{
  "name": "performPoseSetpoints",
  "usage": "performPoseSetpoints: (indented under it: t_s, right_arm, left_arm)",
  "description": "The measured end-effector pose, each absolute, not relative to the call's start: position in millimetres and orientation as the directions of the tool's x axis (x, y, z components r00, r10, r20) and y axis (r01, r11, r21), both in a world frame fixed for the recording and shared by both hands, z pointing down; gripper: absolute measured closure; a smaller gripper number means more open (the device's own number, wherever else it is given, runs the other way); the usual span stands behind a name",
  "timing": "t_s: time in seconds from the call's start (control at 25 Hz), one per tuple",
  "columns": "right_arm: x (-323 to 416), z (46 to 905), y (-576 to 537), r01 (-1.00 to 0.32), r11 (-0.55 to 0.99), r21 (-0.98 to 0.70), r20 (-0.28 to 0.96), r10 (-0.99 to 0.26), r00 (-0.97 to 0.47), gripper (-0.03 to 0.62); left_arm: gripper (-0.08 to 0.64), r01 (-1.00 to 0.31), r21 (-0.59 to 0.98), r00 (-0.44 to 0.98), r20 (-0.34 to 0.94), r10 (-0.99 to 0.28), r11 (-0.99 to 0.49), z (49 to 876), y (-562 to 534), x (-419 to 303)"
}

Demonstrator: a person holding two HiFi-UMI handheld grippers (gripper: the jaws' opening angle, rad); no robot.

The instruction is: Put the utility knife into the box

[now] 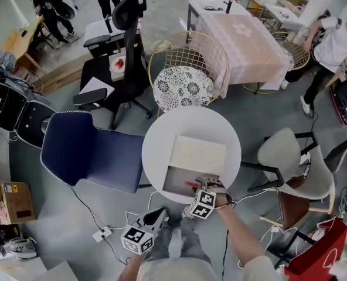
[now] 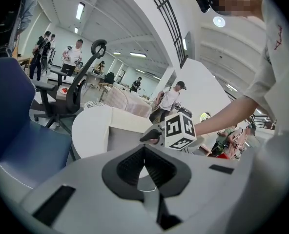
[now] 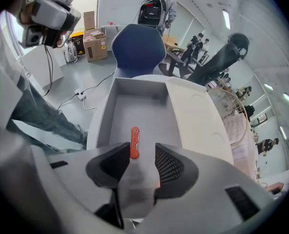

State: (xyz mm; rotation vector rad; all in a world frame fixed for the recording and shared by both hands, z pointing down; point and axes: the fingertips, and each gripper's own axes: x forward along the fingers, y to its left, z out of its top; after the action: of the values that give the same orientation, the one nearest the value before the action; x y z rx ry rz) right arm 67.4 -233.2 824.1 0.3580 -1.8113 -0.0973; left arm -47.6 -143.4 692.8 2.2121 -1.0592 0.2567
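Note:
The red utility knife (image 3: 134, 142) lies flat on the grey floor of the open box (image 3: 105, 116), pointing along its length. My right gripper (image 3: 141, 151) hangs just above it, open, the pads clear of the knife on both sides. In the head view the knife (image 1: 191, 184) shows as a red sliver in the box (image 1: 176, 183) beside the right gripper (image 1: 205, 187); the cream lid (image 1: 198, 154) lies folded back. My left gripper (image 1: 157, 217) is held low, off the table's near edge, shut and empty; in its own view its tips (image 2: 144, 149) meet.
The box sits on a round white table (image 1: 162, 133). A blue chair (image 1: 91, 148) stands at its left, a grey chair (image 1: 286, 157) at its right, and a gold wire chair (image 1: 185, 81) behind. A power strip (image 1: 101, 234) and cables lie on the floor. People stand far off.

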Motion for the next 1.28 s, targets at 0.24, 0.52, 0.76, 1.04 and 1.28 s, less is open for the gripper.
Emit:
performPoseSetpoints:
  t_s: [0.24, 0.52, 0.76, 1.04, 1.28]
  right_arm:
    - [66, 802, -233, -0.239, 0.921, 0.309, 0.889, -0.369, -0.27, 0.491]
    - [75, 762, -231, -0.355, 0.858, 0.371, 0.811, -0.485, -0.325, 0.575]
    - [88, 740, -221, -0.406, 0.828, 0.387, 0.777, -0.53, -0.34, 0.575]
    - [99, 722, -216, -0.443, 0.809, 0.387, 0.747, -0.557, -0.364, 0.575]
    - [107, 680, -214, -0.695, 0.695, 0.185, 0.637, -0.623, -0.454, 0.575]
  left_arm:
    - [0.548, -0.747, 0.464, 0.659, 0.42, -0.624, -0.476, 681, -148, -37]
    - [0.548, -0.75, 0.428, 0.657, 0.393, -0.643, -0.505, 658, -156, -25]
    - [0.548, -0.752, 0.39, 0.656, 0.363, -0.662, -0.531, 637, -161, -12]
    - [0.548, -0.755, 0.349, 0.654, 0.333, -0.679, -0.556, 617, -167, 5]
    - [0.548, -0.769, 0.316, 0.637, 0.303, -0.709, -0.556, 600, -171, 11]
